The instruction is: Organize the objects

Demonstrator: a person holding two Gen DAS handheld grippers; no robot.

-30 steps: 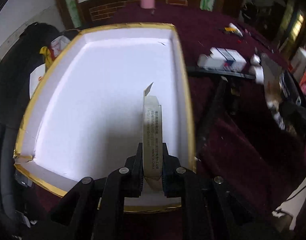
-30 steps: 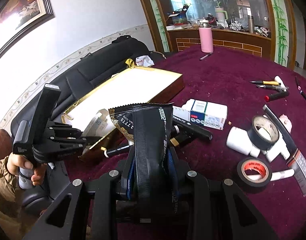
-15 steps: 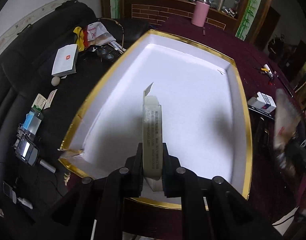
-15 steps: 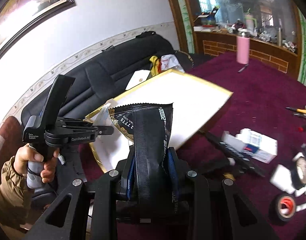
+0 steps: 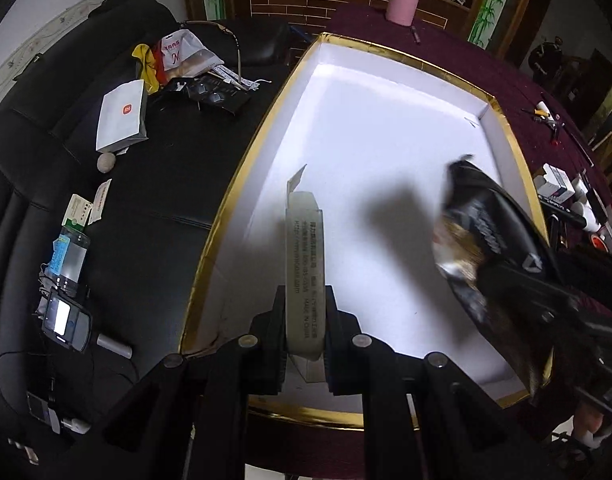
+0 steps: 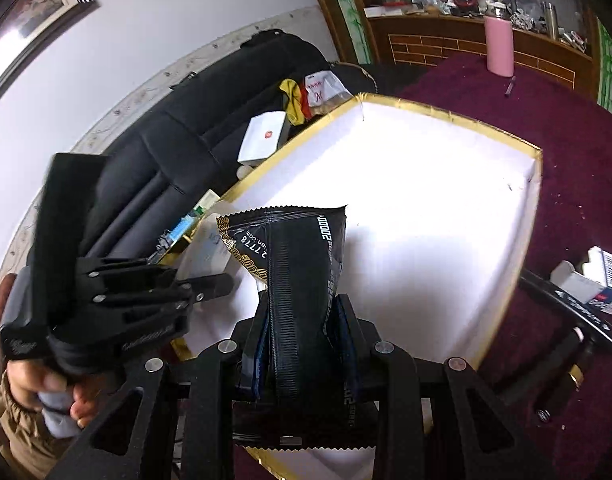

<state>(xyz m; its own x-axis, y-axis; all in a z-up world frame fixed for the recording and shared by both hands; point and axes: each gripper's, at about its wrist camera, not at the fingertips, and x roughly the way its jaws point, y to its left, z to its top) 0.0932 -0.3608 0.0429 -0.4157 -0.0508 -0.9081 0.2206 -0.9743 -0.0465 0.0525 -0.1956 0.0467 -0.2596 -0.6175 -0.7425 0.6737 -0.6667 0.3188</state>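
Left claw (image 5: 303, 320) clamped on thin pale box (image 5: 303, 264), above tray (image 5: 386, 128) near edge. Right claw (image 6: 301, 332) clamped on black pouch (image 6: 297, 264), over tray's right side.

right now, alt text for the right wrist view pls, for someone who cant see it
The right gripper is shut on a black foil packet, held above a large white gold-rimmed box on a maroon tablecloth. At left, a hand holds the left gripper in front of a black sofa.
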